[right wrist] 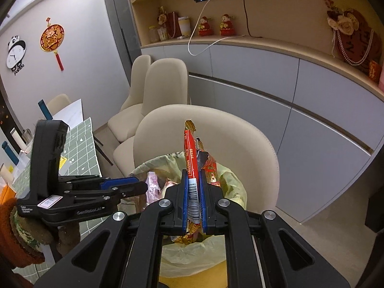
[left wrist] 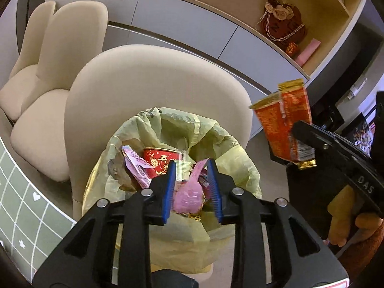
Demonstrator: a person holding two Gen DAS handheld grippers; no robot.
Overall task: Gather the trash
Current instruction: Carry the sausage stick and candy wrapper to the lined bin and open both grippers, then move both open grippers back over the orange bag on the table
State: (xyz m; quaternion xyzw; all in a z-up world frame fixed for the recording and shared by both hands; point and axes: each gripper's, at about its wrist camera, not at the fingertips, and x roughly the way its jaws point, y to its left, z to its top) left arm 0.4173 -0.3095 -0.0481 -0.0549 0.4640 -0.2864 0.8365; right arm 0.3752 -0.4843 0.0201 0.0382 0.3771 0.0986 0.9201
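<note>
A trash bin with a pale yellow-green bag (left wrist: 223, 141) (right wrist: 234, 187) stands in front of a cream chair. It holds pink wrappers (left wrist: 188, 192), a red can (left wrist: 160, 163) and other trash. My left gripper (left wrist: 190, 165) (right wrist: 141, 184) hangs open and empty over the bin's mouth. My right gripper (right wrist: 193, 180) (left wrist: 296, 132) is shut on a red and gold snack wrapper (right wrist: 190, 153) (left wrist: 283, 122), held upright above the bin's right side.
A cream chair (left wrist: 153, 76) (right wrist: 216, 124) stands behind the bin, with more cream chairs (left wrist: 60, 55) to the left. A table with a green checked cloth (left wrist: 21, 206) (right wrist: 81, 148) is at the left. Grey cabinets (right wrist: 276, 91) and shelves run along the back.
</note>
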